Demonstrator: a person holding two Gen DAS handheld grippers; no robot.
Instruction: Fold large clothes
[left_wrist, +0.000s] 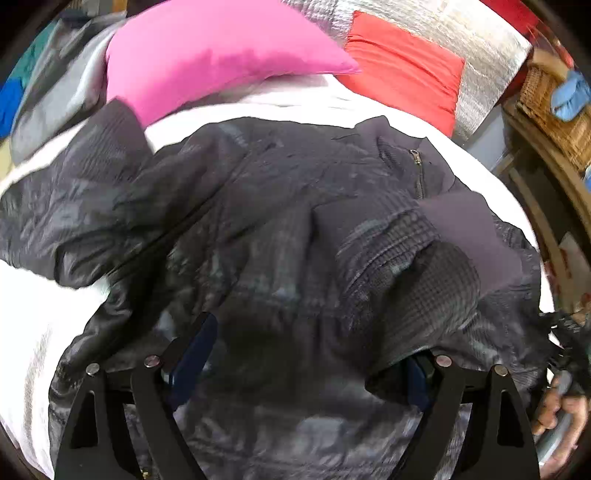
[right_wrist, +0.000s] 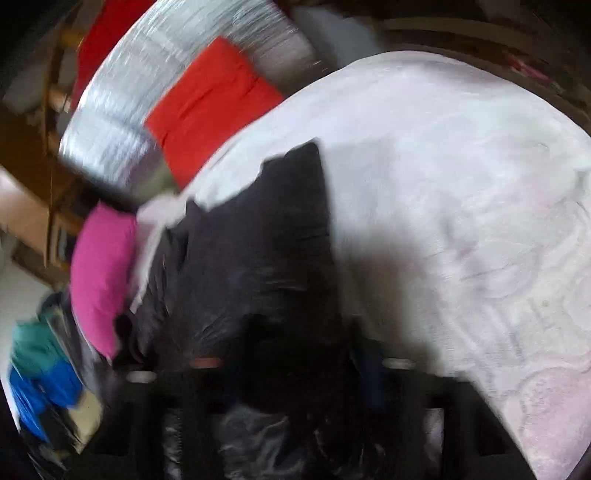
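Seen from the left wrist, a dark jacket (left_wrist: 280, 229) lay spread across a white-covered bed (left_wrist: 33, 317), its zipper (left_wrist: 418, 173) toward the pink pillow (left_wrist: 207, 55) and red pillow (left_wrist: 402, 70). The left gripper (left_wrist: 314, 354) stood wide open, jacket fabric draped over its fingers, gripping nothing. From the blurred right wrist view, the right gripper (right_wrist: 295, 373) sat amid jacket (right_wrist: 258, 251) folds; its opening could not be judged.

Jacket (left_wrist: 280, 229) on bed (left_wrist: 33, 332); pillow (left_wrist: 207, 55) behind
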